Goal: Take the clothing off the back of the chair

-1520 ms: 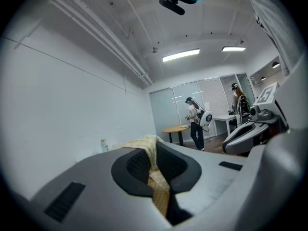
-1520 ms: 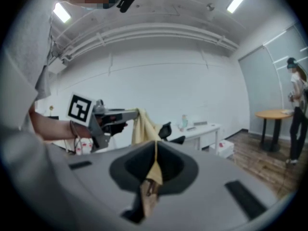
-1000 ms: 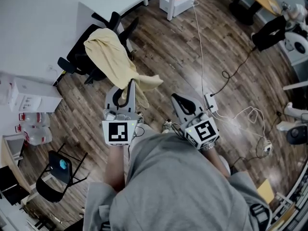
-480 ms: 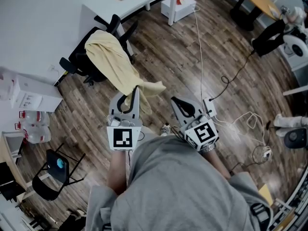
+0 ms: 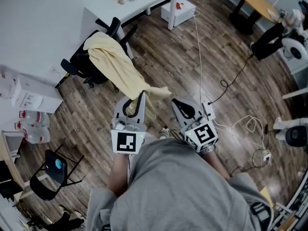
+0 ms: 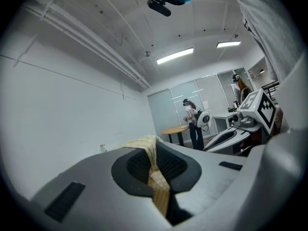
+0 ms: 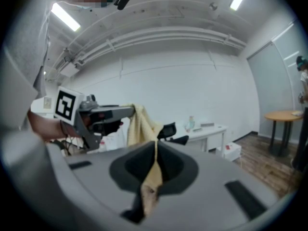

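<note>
A pale yellow garment (image 5: pixel 115 64) lies over the back of a black office chair (image 5: pixel 79 64) at the upper left and stretches in a band toward me. My left gripper (image 5: pixel 141 96) is shut on that band; in its own view the cloth (image 6: pixel 156 177) is pinched between the closed jaws. My right gripper (image 5: pixel 174 101) is beside it, shut on the garment's loose end (image 5: pixel 159 91), and the fabric (image 7: pixel 153 174) runs up through its jaws. The right gripper view also shows the left gripper (image 7: pixel 110 113) with cloth hanging from it and the chair (image 7: pixel 168 131) behind.
A white desk (image 5: pixel 134 4) stands behind the chair, with a white box (image 5: pixel 178 6) under it. Cables (image 5: pixel 226 85) trail over the wood floor to my right. A black folding chair (image 5: pixel 48 174), water bottles (image 5: pixel 31 129) and cartons (image 5: pixel 33 97) are at the left. Another person (image 6: pixel 192 121) stands far off.
Both grippers have drawn back from the chair with the cloth in them. The garment is pulled out longer and tighter, while its top still lies on the chair back.
</note>
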Demonstrator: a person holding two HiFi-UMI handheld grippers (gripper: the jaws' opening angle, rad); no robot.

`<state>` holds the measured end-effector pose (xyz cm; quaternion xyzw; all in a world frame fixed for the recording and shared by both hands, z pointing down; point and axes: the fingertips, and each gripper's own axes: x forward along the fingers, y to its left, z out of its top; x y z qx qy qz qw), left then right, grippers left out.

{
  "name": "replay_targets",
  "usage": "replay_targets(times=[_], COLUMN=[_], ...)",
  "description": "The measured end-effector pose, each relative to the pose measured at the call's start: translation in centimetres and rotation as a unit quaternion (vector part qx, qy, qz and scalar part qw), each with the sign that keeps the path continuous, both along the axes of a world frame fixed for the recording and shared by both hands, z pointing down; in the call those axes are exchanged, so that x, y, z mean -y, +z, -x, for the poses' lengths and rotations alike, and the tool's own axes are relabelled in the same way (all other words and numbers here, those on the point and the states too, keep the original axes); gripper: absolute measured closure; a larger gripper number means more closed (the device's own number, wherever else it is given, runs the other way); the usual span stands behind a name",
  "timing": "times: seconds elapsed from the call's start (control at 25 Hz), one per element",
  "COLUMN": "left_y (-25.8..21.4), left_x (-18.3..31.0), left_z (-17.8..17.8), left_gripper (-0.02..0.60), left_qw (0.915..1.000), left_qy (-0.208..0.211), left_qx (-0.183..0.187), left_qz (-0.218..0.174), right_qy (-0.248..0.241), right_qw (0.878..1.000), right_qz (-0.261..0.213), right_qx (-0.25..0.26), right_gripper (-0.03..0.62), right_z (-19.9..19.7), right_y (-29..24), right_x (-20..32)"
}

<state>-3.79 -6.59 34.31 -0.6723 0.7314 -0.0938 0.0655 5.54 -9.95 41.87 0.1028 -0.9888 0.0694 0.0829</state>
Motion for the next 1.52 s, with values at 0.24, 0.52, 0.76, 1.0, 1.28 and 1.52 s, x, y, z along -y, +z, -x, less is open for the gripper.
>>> replay_targets(times=[0.24, 0.52, 0.76, 1.0, 1.28, 1.52], left_y=[-0.6, -0.9, -1.1, -0.6, -0.8, -1.0], left_x=[0.3, 0.9, 1.3, 2.0, 2.9, 3.6], left_z=[-1.9, -3.5, -4.8, -5.5, -7.5, -9.0], left_gripper=[0.538, 0.538, 0.538, 0.538, 0.538, 0.538], left_qw=[0.9996, 0.9982, 0.9975, 0.9968, 0.9942, 0.9922], left_qy=[0.027, 0.053, 0.066, 0.076, 0.104, 0.119], left_qx=[0.003, 0.027, 0.022, 0.023, 0.029, 0.036], left_qz=[-0.007, -0.007, -0.012, -0.006, -0.009, -0.013], right_qy=[0.024, 0.055, 0.069, 0.085, 0.105, 0.130], right_qw=[1.000, 0.998, 0.997, 0.995, 0.994, 0.991], right_qz=[0.007, 0.032, 0.029, 0.032, 0.030, 0.030], right_qx=[0.003, 0.026, 0.031, 0.029, 0.028, 0.031], right_gripper=[0.559, 0.559, 0.559, 0.559, 0.559, 0.559], right_z=[-1.2, -2.7, -3.8, -5.1, -7.0, -9.2], right_y=[0.2, -0.3, -0.8, -0.4, -0.3, -0.1], right_x=[1.5, 2.9, 3.4, 3.7, 3.7, 4.0])
